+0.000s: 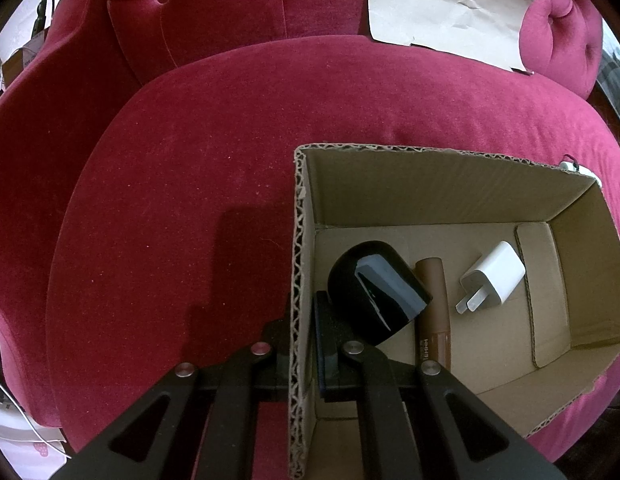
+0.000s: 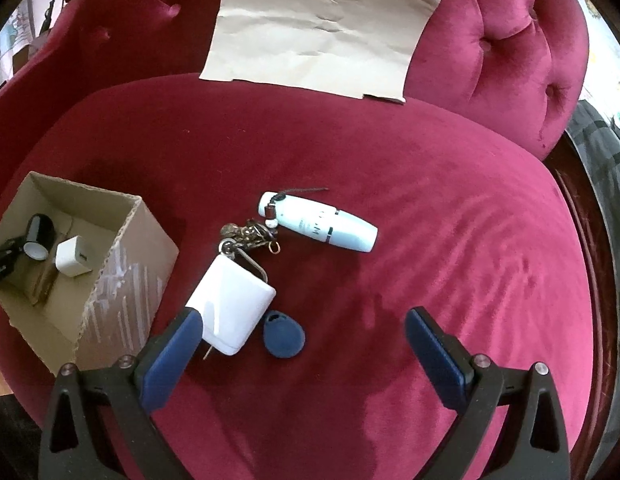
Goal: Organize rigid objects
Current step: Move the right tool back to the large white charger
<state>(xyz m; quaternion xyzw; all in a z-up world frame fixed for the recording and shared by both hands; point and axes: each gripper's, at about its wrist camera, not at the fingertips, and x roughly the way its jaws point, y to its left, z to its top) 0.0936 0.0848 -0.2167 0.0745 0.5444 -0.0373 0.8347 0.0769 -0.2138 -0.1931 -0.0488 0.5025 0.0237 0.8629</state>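
In the lower right of the left wrist view, a cardboard box [image 1: 442, 184] sits open on the red velvet seat [image 1: 189, 160], and three things already lie on its floor: a black cylinder [image 1: 374, 292] toward the left wall, a brown tube [image 1: 432, 308] just beside it, and a small white plug adapter [image 1: 492, 278] further right. The left gripper [image 1: 299, 344], at the bottom centre, is clenched on the box's left wall, one finger outside and one inside, so it appears to be steadying the box.

In the right wrist view, the same box shows at the left edge. Still loose on the cushion in the middle of the frame are a larger white charger [image 2: 229, 308], a blue key fob [image 2: 284, 334] touching its lower right corner, a bunch of keys [image 2: 247, 236] just above the charger, and a pale blue-white bottle [image 2: 322, 222] to their right. The right gripper [image 2: 299, 356] hangs at the bottom with jaws spread wide and nothing between the pads; its left finger overlaps the charger's lower corner.

I judge the sorting roughly half done: three items boxed, four left out.
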